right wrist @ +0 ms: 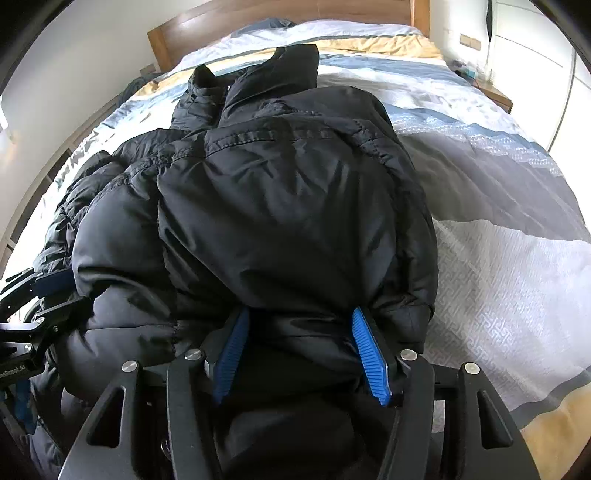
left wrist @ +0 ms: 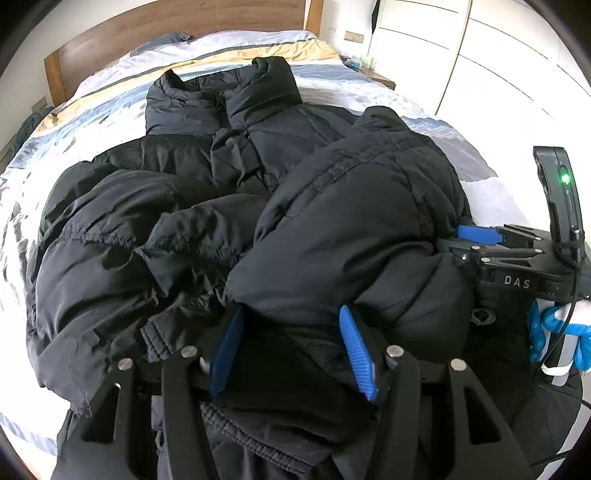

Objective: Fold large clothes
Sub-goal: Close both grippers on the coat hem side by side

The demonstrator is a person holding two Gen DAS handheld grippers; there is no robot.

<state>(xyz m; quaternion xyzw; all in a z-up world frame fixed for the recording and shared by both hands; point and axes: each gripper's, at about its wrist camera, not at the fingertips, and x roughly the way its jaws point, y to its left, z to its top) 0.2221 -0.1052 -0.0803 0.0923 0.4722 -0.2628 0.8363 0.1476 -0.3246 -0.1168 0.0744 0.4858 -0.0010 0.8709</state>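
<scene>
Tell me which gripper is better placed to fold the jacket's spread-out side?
Probably left: the left gripper sits by the unfolded left half of the black jacket; the right gripper is at the already folded right side.

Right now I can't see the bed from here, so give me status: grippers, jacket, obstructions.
Both grippers, left gripper and right gripper, straddle puffy folds. Black jacket half folded on the bed, collar far end. Nothing in the way.

The puffy black jacket [left wrist: 236,206] heaps up right against my left claw [left wrist: 291,350] and my right claw [right wrist: 299,354], blocking the way straight ahead. Bare bed [right wrist: 509,229] lies open to the right of the heap. Beyond the collar, the wooden headboard [left wrist: 177,33] closes things off.
</scene>
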